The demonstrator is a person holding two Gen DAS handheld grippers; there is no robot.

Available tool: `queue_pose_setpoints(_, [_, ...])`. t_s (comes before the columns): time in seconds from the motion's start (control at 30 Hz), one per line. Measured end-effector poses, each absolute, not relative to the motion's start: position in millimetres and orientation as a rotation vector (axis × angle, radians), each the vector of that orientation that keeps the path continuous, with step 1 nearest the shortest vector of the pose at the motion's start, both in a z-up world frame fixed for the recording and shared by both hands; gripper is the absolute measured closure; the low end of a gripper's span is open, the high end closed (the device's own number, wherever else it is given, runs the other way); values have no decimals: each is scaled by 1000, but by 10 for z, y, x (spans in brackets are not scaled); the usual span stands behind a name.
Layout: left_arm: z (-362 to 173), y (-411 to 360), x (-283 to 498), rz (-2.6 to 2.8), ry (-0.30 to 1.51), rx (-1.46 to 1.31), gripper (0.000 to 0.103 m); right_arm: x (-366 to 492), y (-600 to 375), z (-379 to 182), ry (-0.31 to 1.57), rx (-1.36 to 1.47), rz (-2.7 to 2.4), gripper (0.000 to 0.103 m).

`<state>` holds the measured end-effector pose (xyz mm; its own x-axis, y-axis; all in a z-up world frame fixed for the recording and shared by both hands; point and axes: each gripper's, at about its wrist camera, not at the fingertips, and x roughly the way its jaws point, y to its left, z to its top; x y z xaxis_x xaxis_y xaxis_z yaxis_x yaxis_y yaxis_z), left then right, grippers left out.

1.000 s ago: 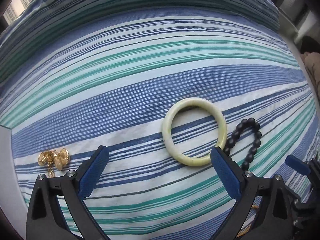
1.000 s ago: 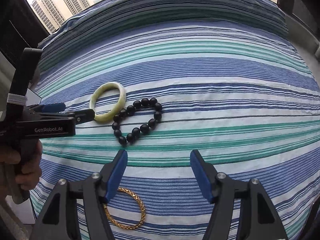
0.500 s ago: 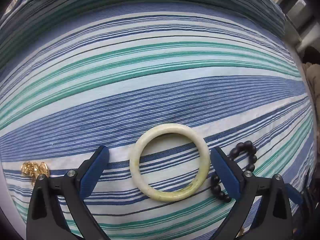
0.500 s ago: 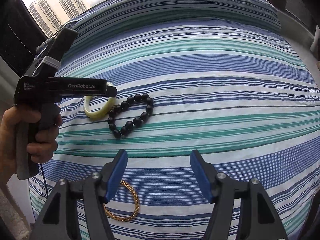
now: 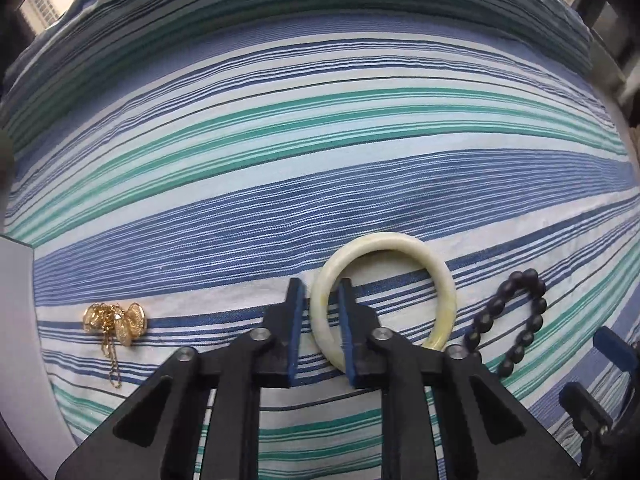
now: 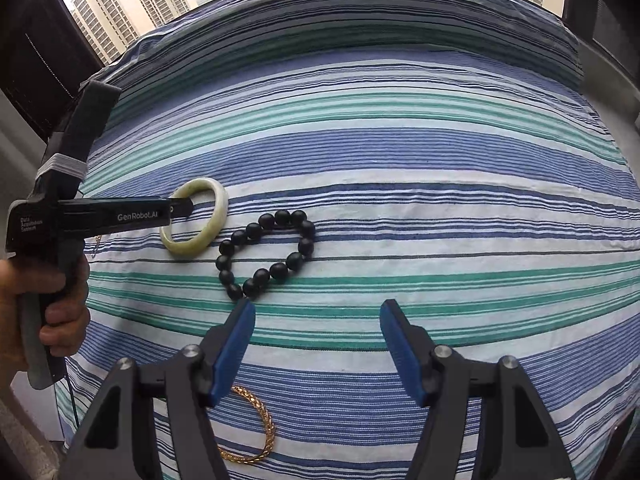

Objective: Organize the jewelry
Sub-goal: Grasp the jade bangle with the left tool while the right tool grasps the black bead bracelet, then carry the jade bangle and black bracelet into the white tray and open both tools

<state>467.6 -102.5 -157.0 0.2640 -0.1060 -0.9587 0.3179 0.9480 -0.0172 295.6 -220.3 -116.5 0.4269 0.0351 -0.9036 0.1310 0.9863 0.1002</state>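
A pale green jade bangle (image 5: pixel 400 248) lies on the striped cloth. My left gripper (image 5: pixel 320 300) is shut on the bangle's left rim, one finger inside the ring and one outside. In the right wrist view the bangle (image 6: pixel 218 208) shows with the left gripper (image 6: pixel 182 207) on it. A black bead bracelet (image 5: pixel 516 320) lies just right of the bangle; it also shows in the right wrist view (image 6: pixel 266 254). My right gripper (image 6: pixel 318 312) is open and empty, just this side of the beads. A gold chain bracelet (image 6: pixel 260 428) lies under its left finger. A gold necklace heap (image 5: pixel 116 322) lies at left.
The blue, green and white striped cloth (image 6: pixel 400 160) covers the whole surface. Its left edge drops off beside a grey ledge (image 5: pixel 16 320). A window with high-rise buildings (image 6: pixel 120 16) is behind. A hand (image 6: pixel 48 304) holds the left gripper's handle.
My left gripper has shifted left relative to the bangle and shut on its left rim; before it was open. The right gripper has edged forward toward the black beads.
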Motion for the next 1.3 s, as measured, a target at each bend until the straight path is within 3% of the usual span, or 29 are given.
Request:
queue_pose_setpoints(0.37, [-1486,-57,4610,-259,1328,-47,97,3280,-2009,-1476,1198,199,-33,37])
queue_pose_setpoints(0.47, [-1439,228,4487,-231,1323,-82,97,3359,-1923,-1519,1172,209,-41,33])
queue_pose_setpoints(0.6, [-1387,341,4411,-195,1317,-99,97,3483,-1647,-1580,1203,90,-95,16])
queue_pose_setpoints(0.73, [-1325,545,4233,-184,1308,-89,97,3519,-1497,-1606,1190,22,-142,17])
queue_pose_setpoints(0.83, [-1223,634,4067,-171,1303,-99,97,3532,-1501,-1564,1178,0,-177,40])
queue_pose_setpoints(0.9, [-1161,852,3977,-162,1297,-109,97,3534,-1528,-1508,1177,-1,-171,80])
queue_pose_setpoints(0.97, [-1091,996,3922,-154,1291,-123,97,3539,-1591,-1486,1192,35,-149,81])
queue_pose_setpoints(1.03, [-991,1124,3847,-150,1281,-133,97,3503,-1645,-1418,1185,81,-124,92])
queue_pose_setpoints(1.3, [-600,1427,3539,-125,1252,-194,97,3331,-1658,-917,1172,91,-96,91])
